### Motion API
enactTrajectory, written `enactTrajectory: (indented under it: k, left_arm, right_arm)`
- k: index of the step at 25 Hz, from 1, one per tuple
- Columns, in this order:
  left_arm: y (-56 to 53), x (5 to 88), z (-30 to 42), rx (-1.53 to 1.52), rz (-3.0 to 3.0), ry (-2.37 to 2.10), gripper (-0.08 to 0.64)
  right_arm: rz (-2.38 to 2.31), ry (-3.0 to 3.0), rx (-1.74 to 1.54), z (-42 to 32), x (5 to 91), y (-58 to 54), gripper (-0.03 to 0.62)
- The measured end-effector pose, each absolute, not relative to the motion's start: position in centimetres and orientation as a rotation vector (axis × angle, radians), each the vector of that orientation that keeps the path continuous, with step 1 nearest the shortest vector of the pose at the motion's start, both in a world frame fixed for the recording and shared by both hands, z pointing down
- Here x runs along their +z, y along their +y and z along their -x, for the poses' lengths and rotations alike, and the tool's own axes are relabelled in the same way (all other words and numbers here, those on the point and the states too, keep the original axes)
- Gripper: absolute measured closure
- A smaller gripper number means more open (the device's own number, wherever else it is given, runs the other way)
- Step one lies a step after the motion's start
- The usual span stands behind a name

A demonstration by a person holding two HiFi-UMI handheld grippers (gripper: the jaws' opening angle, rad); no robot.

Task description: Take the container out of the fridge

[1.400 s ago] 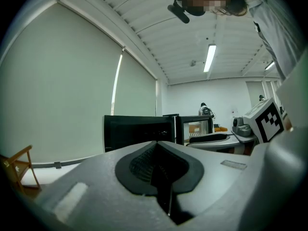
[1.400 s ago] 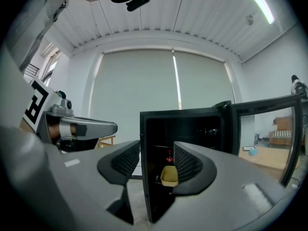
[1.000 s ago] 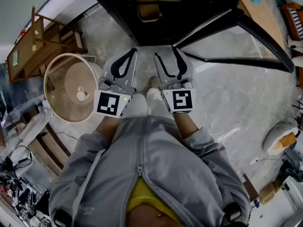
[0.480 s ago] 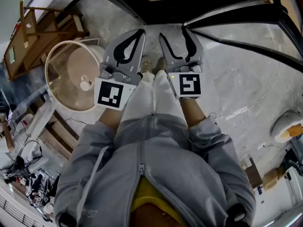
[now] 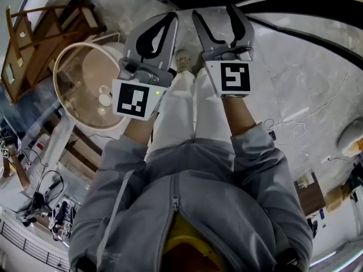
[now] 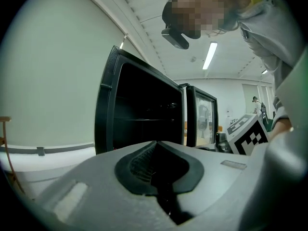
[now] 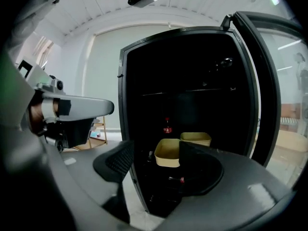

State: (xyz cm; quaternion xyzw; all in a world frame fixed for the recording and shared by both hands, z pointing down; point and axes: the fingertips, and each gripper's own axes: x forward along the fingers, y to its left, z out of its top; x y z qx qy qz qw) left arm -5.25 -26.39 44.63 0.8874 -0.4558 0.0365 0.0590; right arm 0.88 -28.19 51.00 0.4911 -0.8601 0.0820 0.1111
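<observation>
Below the head camera, the left gripper [image 5: 168, 17] has its jaws pressed together on nothing, while the right gripper [image 5: 215, 13] has its jaws parted, both over the marbled floor [image 5: 295, 95]. The left gripper view confirms those jaws meet, facing the open fridge [image 6: 139, 114]. In the right gripper view the jaws have just been opening, with nothing between them. The beige container [image 7: 168, 153] sits on a low fridge shelf beside a second tub [image 7: 195, 138]. It looks light and thin-walled, so pinch one wall at the rim, gently.

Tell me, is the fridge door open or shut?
Open. The door stands swung out to the right, and two tan containers show inside the dark fridge.
</observation>
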Motion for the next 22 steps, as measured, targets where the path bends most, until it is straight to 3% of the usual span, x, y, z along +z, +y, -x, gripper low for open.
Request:
enactTrajectory:
  k: [22]
  left_arm:
    - [-30.4, 52.4, 3.8, 0.192, -2.639, -1.353, 0.554]
  right_arm:
    - [-1.414, -2.415, 0.389, -1.3, 61.9, -34.7, 0.247]
